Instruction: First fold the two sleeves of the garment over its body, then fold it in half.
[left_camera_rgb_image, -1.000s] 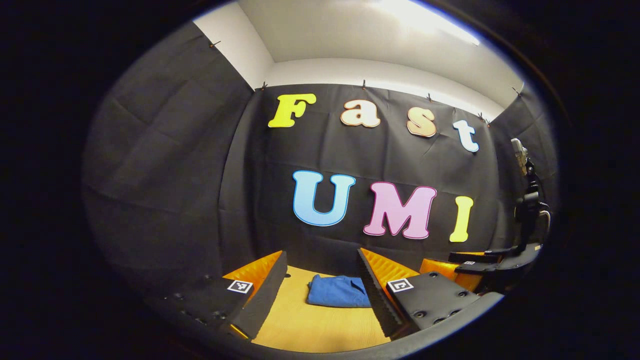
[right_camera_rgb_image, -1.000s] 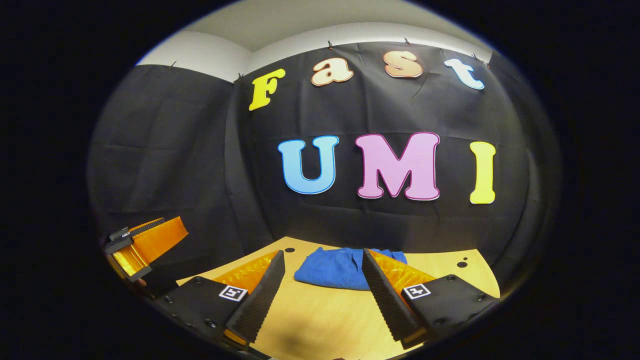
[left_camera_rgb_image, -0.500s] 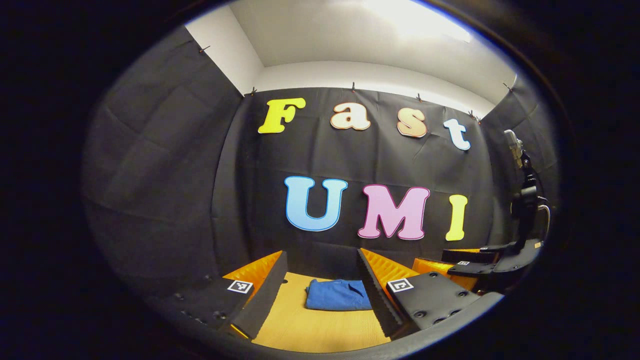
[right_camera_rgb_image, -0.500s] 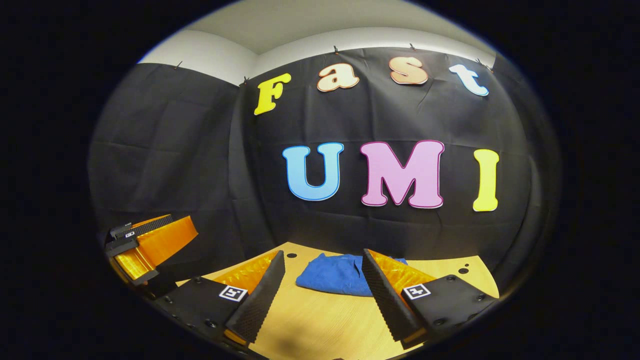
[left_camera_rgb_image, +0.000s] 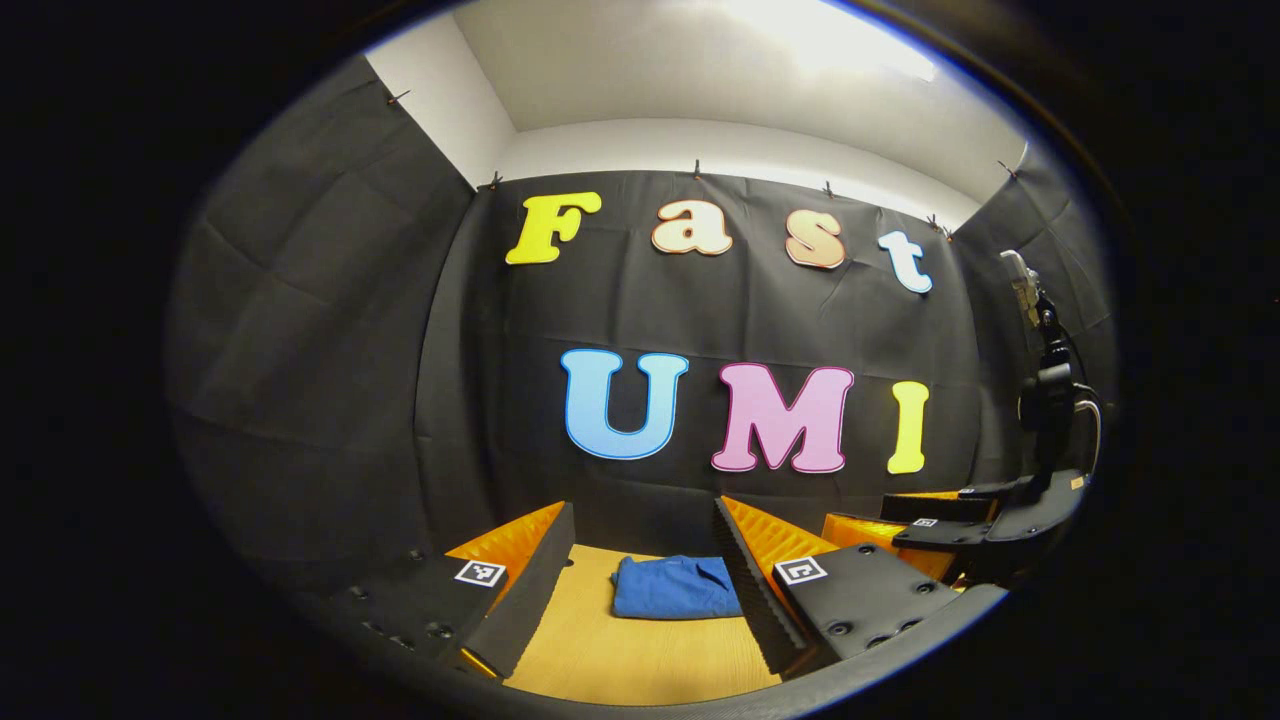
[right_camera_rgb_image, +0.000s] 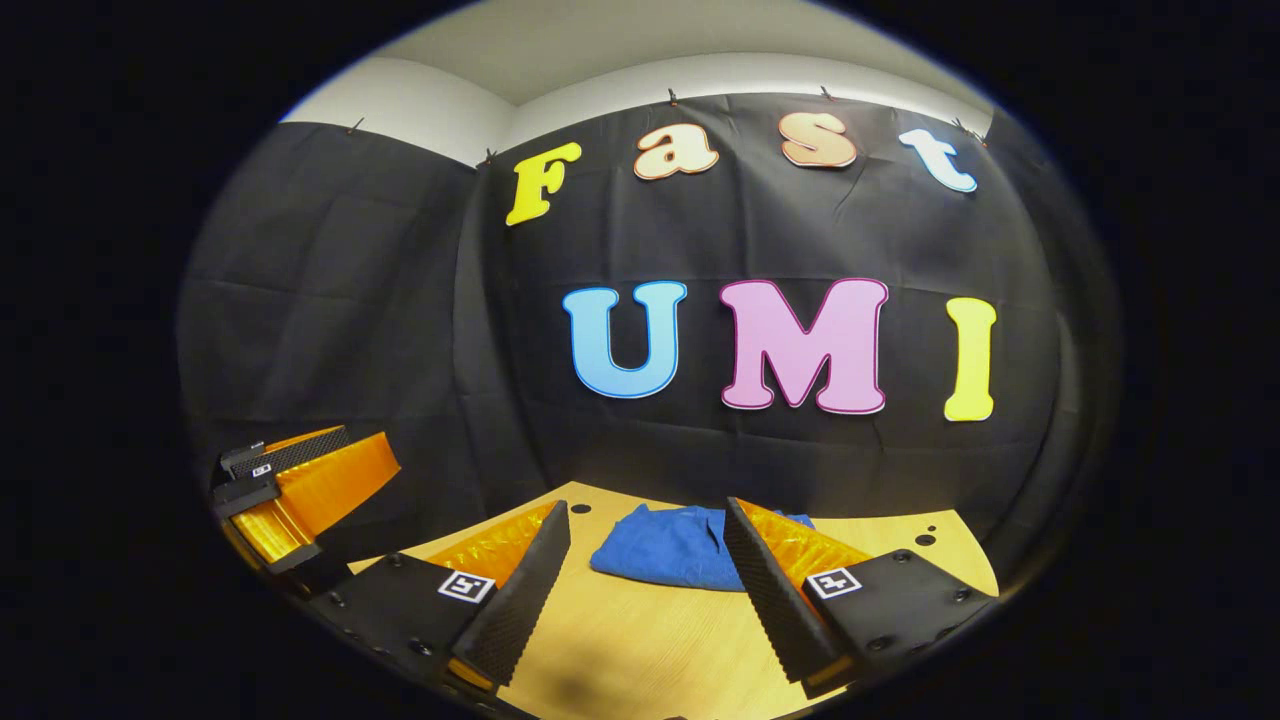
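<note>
A blue garment lies folded into a compact rectangle on the wooden table, near the back wall. My left gripper is open, raised well short of the garment, with nothing between its fingers. My right gripper is open too and equally far back from the blue garment, which shows between its fingers on the wooden table. In the left gripper view the right gripper appears at the right edge. In the right gripper view the left gripper appears at the left edge.
The black cloth wall stands close behind the table. Small dark holes dot the tabletop near its far corners. A dark stand with cables rises at the right in the left gripper view.
Both grippers have drawn back and tilted up a little; the garment looks smaller and lower between the fingers. The garment itself has not moved.
</note>
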